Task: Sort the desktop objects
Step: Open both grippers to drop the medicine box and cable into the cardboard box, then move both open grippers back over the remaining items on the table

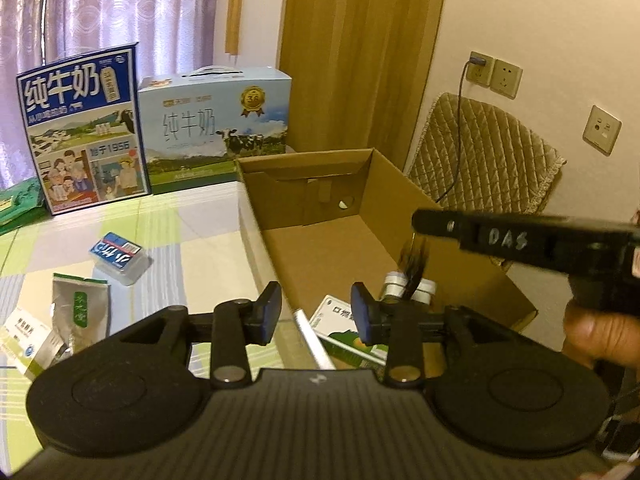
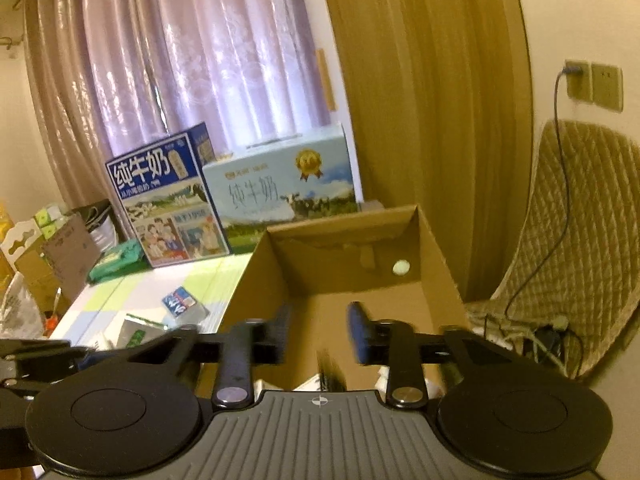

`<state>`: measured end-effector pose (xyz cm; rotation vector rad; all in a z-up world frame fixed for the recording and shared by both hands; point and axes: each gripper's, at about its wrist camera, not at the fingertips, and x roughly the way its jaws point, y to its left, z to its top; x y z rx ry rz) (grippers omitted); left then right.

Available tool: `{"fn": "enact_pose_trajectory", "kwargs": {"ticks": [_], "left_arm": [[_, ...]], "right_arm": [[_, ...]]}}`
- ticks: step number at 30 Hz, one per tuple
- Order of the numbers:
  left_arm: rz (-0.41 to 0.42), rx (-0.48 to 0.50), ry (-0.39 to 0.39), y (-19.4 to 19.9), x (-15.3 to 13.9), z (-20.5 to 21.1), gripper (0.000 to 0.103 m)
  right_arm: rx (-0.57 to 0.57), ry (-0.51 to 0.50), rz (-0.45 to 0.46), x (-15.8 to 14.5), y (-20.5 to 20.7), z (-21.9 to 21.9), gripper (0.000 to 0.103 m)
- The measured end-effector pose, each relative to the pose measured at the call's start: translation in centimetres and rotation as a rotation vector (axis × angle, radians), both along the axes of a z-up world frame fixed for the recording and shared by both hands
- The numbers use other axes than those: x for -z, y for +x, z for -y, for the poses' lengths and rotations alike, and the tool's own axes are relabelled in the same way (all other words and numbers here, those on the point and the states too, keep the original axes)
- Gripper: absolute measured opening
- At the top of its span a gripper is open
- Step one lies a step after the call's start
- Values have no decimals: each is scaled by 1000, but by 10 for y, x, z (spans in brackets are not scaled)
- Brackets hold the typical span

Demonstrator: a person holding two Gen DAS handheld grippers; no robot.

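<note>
An open cardboard box (image 1: 320,256) stands on the table's right side. Inside it lie a green-and-white medicine box (image 1: 340,320), two white bottles (image 1: 408,288) and a blurred black item (image 1: 414,260). My left gripper (image 1: 316,312) is open and empty over the box's near left wall, above a white pen-like stick (image 1: 314,340). My right gripper (image 2: 320,332) is open over the box (image 2: 348,280), with a dark blur (image 2: 332,368) just below it. In the left wrist view the right gripper (image 1: 424,224) reaches in from the right, held by a hand (image 1: 600,332).
On the checked tablecloth, left of the box, lie a blue card pack (image 1: 120,256), a silver-green sachet (image 1: 82,308) and a white-green medicine box (image 1: 32,344). Two milk cartons (image 1: 84,128) (image 1: 216,124) stand at the back. A padded chair (image 1: 480,152) and a cable sit to the right.
</note>
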<state>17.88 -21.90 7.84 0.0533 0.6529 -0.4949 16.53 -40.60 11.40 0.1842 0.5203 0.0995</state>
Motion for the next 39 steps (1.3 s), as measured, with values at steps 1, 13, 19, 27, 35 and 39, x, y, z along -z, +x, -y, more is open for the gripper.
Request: {"fn": "enact_pose_trajectory", "kwargs": {"ticks": [1, 13, 19, 27, 35, 39], "left_arm": [[0, -7, -1, -1, 0, -3, 34], [-21, -74, -24, -23, 3, -43, 50], [-29, -111, -20, -43, 5, -69, 62], [-61, -199, -1, -70, 18, -110, 84], [-104, -258, 33, -91, 37, -148, 94], [-124, -284, 39, -101, 45, -168, 96]], "right_arm": [[9, -3, 8, -2, -2, 1, 51], [82, 27, 25, -14, -41, 3, 69], [78, 69, 16, -10, -73, -13, 77], [1, 93, -19, 1, -100, -62, 90], [-63, 89, -79, 20, -115, -100, 98], [-103, 68, -108, 30, -121, -118, 100]]}}
